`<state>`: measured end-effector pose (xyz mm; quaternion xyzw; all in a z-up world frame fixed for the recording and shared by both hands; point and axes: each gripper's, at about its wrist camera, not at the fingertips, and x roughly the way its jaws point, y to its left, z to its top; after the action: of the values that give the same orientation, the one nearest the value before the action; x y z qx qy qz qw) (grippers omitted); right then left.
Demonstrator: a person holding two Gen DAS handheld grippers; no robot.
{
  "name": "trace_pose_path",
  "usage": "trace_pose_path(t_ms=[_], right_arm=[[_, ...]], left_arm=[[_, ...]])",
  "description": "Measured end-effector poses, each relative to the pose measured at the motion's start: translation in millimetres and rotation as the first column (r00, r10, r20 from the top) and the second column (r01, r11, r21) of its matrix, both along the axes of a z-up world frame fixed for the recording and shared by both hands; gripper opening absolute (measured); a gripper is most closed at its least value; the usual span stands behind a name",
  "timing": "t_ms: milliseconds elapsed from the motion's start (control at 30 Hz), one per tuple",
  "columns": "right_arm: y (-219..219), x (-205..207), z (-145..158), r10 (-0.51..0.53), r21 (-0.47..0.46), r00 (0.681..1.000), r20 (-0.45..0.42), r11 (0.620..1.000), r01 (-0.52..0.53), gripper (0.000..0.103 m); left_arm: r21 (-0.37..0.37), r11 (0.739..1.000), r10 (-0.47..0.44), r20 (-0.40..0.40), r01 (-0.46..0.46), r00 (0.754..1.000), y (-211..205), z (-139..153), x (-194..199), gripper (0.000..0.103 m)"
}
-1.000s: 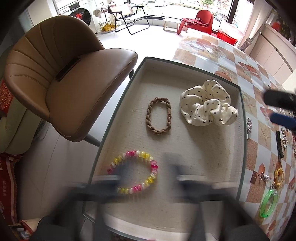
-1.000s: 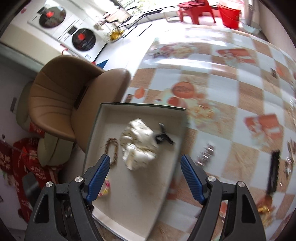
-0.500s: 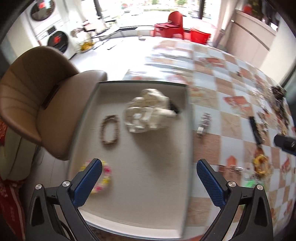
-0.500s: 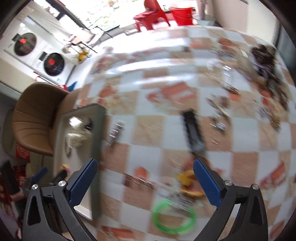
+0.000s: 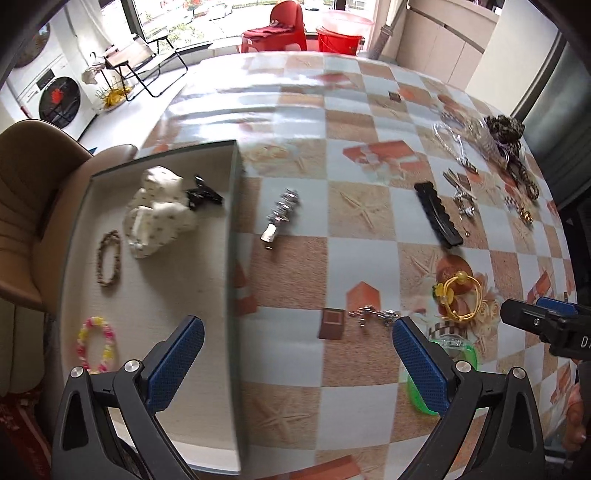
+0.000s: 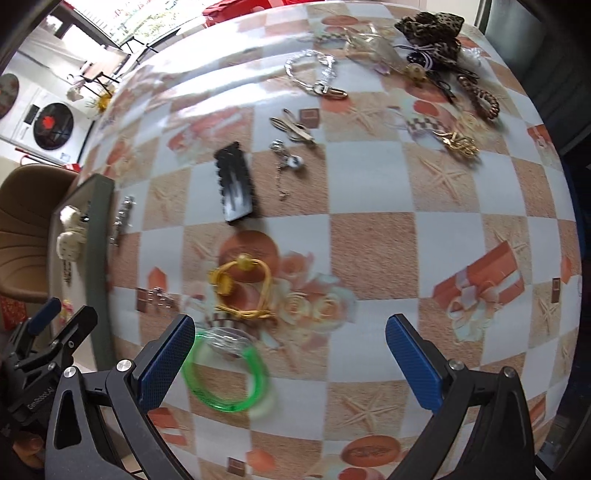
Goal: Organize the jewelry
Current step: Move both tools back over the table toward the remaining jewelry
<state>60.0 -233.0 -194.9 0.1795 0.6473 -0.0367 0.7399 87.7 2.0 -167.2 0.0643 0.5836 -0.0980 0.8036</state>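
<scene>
A grey tray [image 5: 232, 229] at the table's left holds a white dotted scrunchie [image 5: 159, 216], a brown braided band [image 5: 108, 258], a pink and yellow bead bracelet [image 5: 96, 343] and a black clip [image 5: 203, 194]. My left gripper [image 5: 293, 356] is open and empty over the tray's right wall. My right gripper [image 6: 290, 360] is open and empty above the table. A green bangle [image 6: 225, 373], a yellow hair tie [image 6: 242, 288] and a black comb clip [image 6: 234, 182] lie in front of it.
More jewelry lies on the checkered tablecloth: a silver clip [image 5: 280, 214] by the tray, a silver chain [image 6: 314, 74], gold pieces [image 6: 456, 140] and a leopard scrunchie [image 6: 430, 27] far right. A brown chair [image 5: 22, 206] stands left of the table.
Both grippers have swung right, away from the tray and toward the loose jewelry on the table. The left gripper has drawn back from the bead bracelet. Both stay open.
</scene>
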Motion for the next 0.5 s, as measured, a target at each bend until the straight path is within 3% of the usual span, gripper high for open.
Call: trace_pose_path(t_ms=[300, 500], right_arm=[[-2.3, 5.0, -13.6, 0.051, -0.066, 0.999, -0.012, 0.997, -0.051, 0.102], [2.0, 11.0, -22.1, 0.099, -0.078, 0.995, -0.014, 0.992, -0.1, 0.092]], left_arm=[[0.035, 0.999, -0.016, -0.036, 0.017, 0.999, -21.4, -24.4, 4.7, 0.103], [0.042, 0.998, -0.048, -0.057, 0.051, 0.997, -27.9, -39.6, 5.7, 0.103]])
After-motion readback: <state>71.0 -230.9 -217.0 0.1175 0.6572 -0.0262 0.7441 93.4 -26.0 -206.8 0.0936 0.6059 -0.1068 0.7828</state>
